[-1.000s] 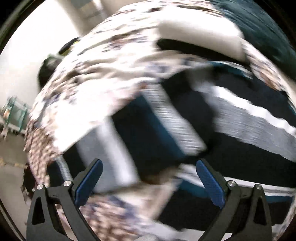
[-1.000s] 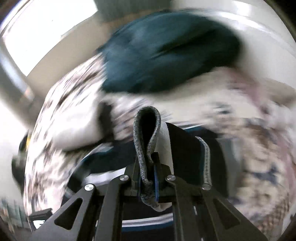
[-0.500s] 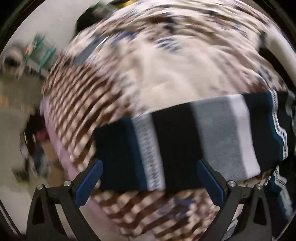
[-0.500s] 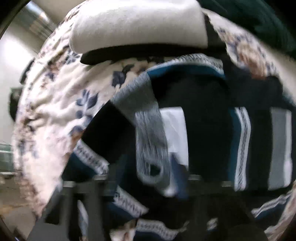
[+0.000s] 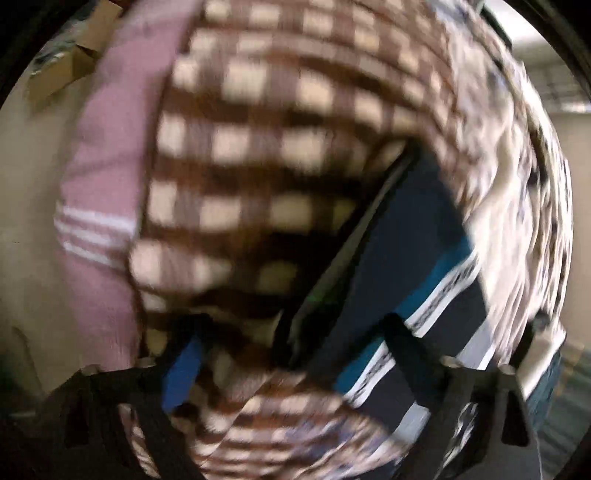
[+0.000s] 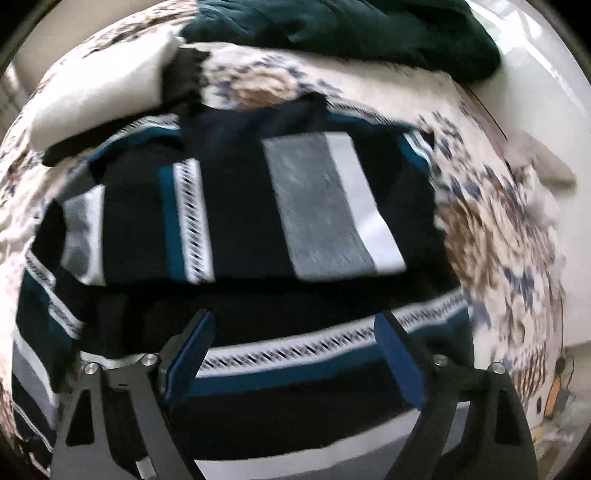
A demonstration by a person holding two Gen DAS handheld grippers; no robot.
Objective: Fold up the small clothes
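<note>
Right gripper [image 6: 291,358]: jaws spread wide, nothing between them, hovering over the near edge of the striped sweater [image 6: 236,206]. Sweater is navy with teal, grey and white bands; it lies on the floral bedspread [image 6: 498,229], one section folded over the lower layer. Beyond the sweater: a cream folded cloth [image 6: 99,88] at its far-left corner, a dark teal garment [image 6: 332,29] behind its far edge.

Left gripper [image 5: 291,354]: jaws apart, empty; frame heavily blurred. The sweater [image 5: 417,266] runs past its right finger; can't tell if they touch. Left of the sweater is a brown-and-cream checked blanket [image 5: 266,129], then a pink cloth [image 5: 107,166] with white stripes, and a cardboard box [image 5: 66,66] farthest out.
</note>
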